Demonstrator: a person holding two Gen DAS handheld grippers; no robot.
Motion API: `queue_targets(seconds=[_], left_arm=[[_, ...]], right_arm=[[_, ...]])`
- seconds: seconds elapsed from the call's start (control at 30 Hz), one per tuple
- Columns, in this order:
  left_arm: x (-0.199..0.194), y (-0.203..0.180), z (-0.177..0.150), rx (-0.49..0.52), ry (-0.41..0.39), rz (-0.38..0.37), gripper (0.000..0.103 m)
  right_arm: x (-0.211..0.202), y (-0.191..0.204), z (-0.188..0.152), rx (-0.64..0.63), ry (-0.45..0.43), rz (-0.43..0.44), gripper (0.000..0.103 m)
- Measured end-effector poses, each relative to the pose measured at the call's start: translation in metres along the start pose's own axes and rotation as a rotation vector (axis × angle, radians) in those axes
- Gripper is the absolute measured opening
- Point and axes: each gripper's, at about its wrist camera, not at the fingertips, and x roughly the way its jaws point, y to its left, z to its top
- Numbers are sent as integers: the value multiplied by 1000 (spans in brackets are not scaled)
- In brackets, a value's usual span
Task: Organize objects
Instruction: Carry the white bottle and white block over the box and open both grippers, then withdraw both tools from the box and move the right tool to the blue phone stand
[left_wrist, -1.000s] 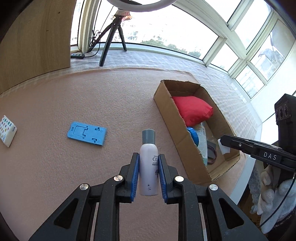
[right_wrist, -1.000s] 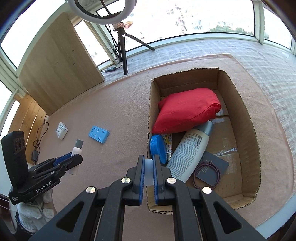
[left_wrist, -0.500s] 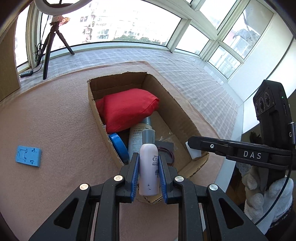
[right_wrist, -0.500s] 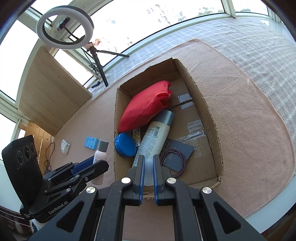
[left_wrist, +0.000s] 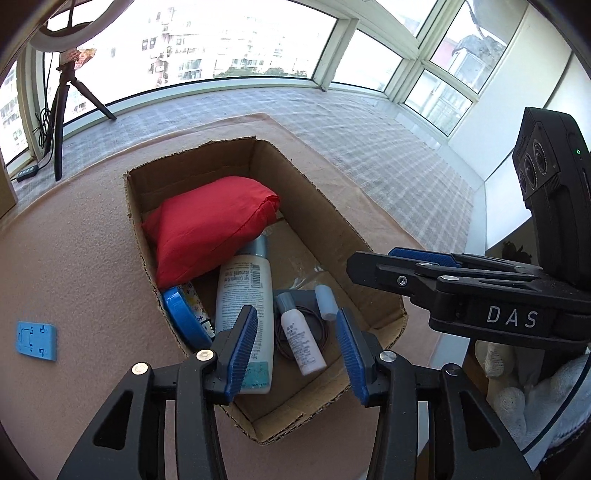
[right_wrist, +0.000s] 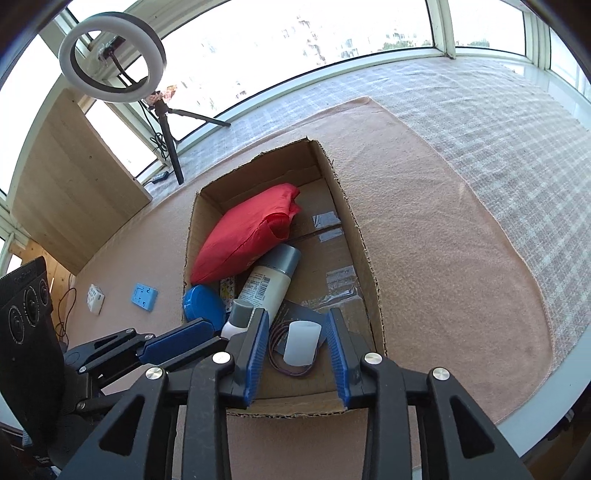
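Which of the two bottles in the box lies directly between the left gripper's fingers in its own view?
The small white bottle with the grey cap. It lies between the open left gripper; the large bottle lies beside it, partly under the red pouch.

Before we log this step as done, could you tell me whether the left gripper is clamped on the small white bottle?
No, the left gripper stands open, and the small white bottle lies loose in the cardboard box.

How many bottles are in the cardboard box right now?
2. The large white bottle lies along the middle, its cap under the red pouch. The small white bottle lies beside it, near the front. Others may be hidden under the pouch.
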Motion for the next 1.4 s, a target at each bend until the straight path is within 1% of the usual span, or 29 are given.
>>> queue_targets(seconds=[0.03, 0.1, 0.23, 0.37, 0.47, 0.6, 0.7, 0.9, 1.03, 1.17, 1.4], left_arm=[[-1, 0, 0, 1, -6, 2, 61], [-1, 0, 0, 2, -6, 4, 61], [-2, 0, -2, 2, -4, 6, 65], [-5, 4, -5, -9, -5, 11, 69], [-11, 8, -8, -12, -13, 29, 71], [-23, 18, -12, -26, -28, 62, 76], [-33, 25, -15, -32, -45, 103, 82], [-54, 44, -22, -55, -68, 172, 87], [-67, 62, -30, -84, -81, 204, 90], [-82, 85, -41, -126, -87, 238, 91], [-111, 147, -72, -241, -85, 303, 91]], right_arm=[[-1, -1, 1, 1, -6, -13, 50], [-4, -4, 3, 11, -22, -35, 56], [-4, -8, 6, 15, -23, -58, 58], [-3, -7, 6, 13, -26, -55, 59], [-3, -3, 6, 3, -28, -60, 60], [-3, 3, 5, -11, -30, -62, 61], [-3, 8, 4, -14, -30, -57, 61], [0, 25, 3, -39, -26, -47, 61], [2, 41, 1, -69, -28, -41, 61], [5, 59, 2, -88, -28, -11, 61], [12, 101, 0, -163, -51, 36, 61]])
